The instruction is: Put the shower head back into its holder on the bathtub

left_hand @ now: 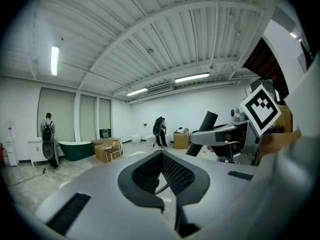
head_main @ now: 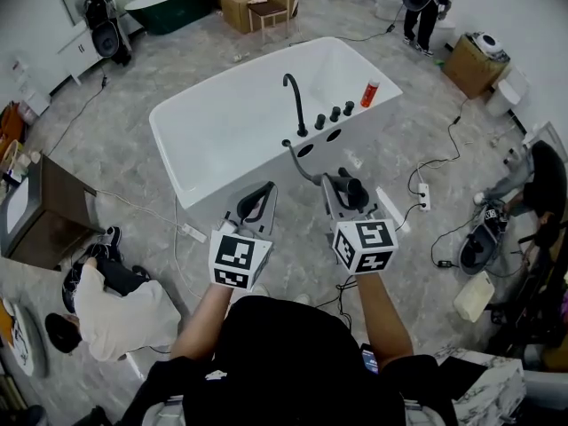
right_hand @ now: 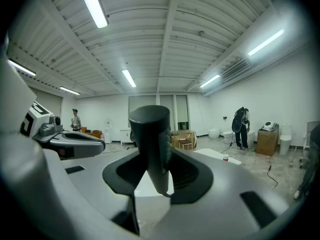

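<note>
Your right gripper (head_main: 344,192) has its jaws clamped on the black shower head (head_main: 349,187), held short of the bathtub's (head_main: 177,118) near rim. The head view shows what neither gripper view does: the hose (head_main: 302,169) curving back to the tub deck, where two round openings (head_main: 304,149) sit beside the black faucet (head_main: 295,96) and its knobs. The right gripper view shows the grip itself, with the shower head (right_hand: 152,144) standing upright between the pads and its blunt end above them. Your left gripper (head_main: 265,187) carries nothing. In the left gripper view its jaw tips (left_hand: 161,153) meet, with only a thin length of hose showing through the gap behind them.
</note>
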